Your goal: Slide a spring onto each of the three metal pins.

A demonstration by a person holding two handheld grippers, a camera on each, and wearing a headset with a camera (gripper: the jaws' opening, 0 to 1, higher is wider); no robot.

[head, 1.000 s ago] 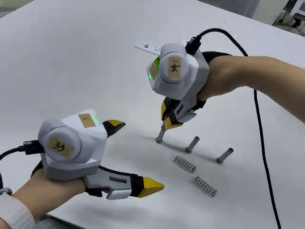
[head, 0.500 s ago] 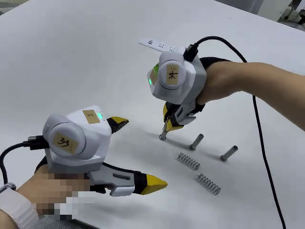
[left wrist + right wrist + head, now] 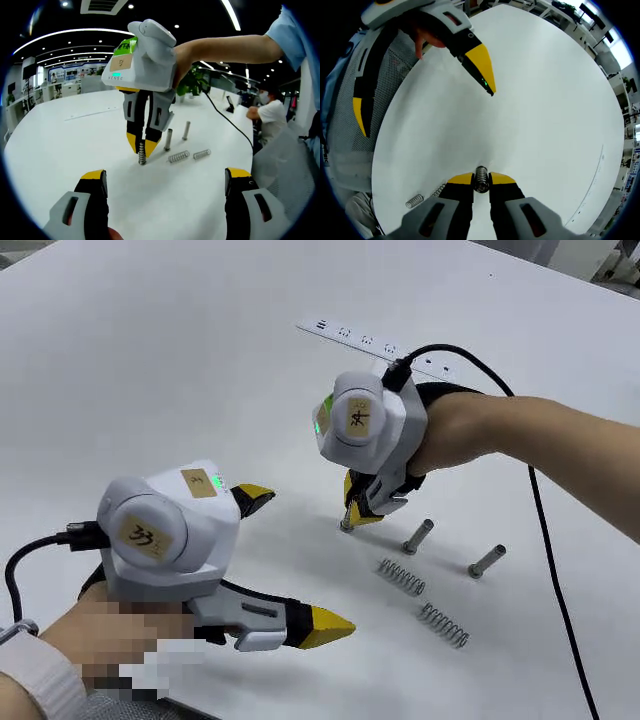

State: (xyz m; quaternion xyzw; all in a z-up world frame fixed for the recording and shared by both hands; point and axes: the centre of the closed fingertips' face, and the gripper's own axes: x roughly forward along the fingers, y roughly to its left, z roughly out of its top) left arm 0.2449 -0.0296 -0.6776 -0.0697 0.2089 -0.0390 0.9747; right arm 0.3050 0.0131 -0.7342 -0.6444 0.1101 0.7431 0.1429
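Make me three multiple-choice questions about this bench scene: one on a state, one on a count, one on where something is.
1. The left claw is: A open, holding nothing; B shut on a spring; C shut, holding nothing.
2. Springs lying flat on the table: A one; B two; C four.
3. The remaining spring is: A in the left claw; B flat at the table's edge; C upright between the right claw tips.
Answers: 1 A, its jaws stand wide apart. 2 B, two lie on their sides. 3 C, the left gripper view shows it standing there.
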